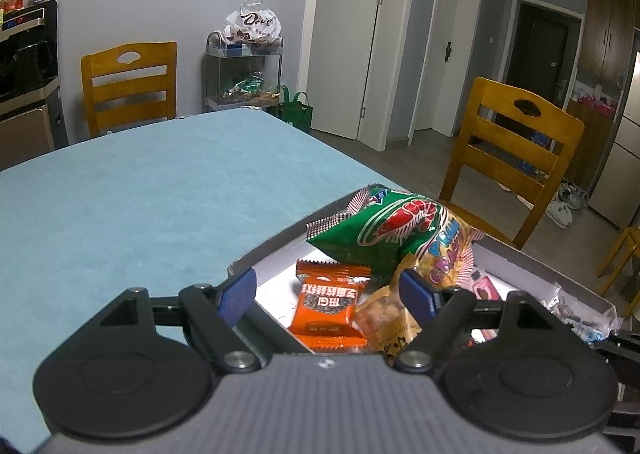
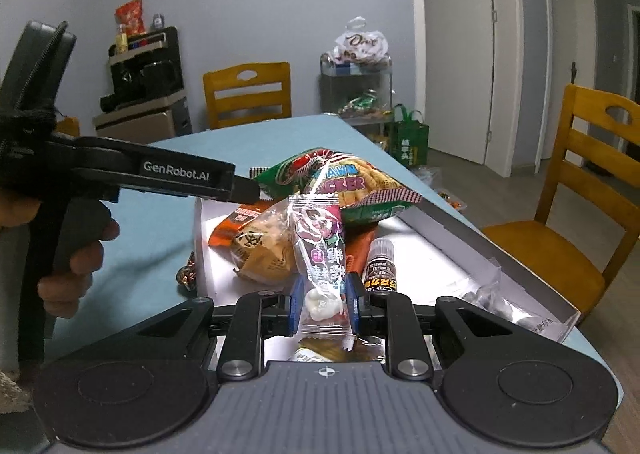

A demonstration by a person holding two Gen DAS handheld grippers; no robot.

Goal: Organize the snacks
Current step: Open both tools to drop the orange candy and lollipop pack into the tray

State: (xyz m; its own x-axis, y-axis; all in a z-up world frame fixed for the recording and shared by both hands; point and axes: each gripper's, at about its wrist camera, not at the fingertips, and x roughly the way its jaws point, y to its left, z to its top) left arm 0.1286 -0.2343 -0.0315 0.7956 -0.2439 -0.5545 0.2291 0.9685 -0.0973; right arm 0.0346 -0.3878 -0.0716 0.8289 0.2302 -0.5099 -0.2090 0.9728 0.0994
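Over the box [image 1: 276, 244], left fingers [image 1: 240, 296] gape above snacks; right fingers [image 2: 296, 304] clench a candy packet [image 2: 320, 254].

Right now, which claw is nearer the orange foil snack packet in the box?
Left. The left claw hangs open just above the orange foil snack packet; the right claw is further off, shut on a clear candy wrapper.
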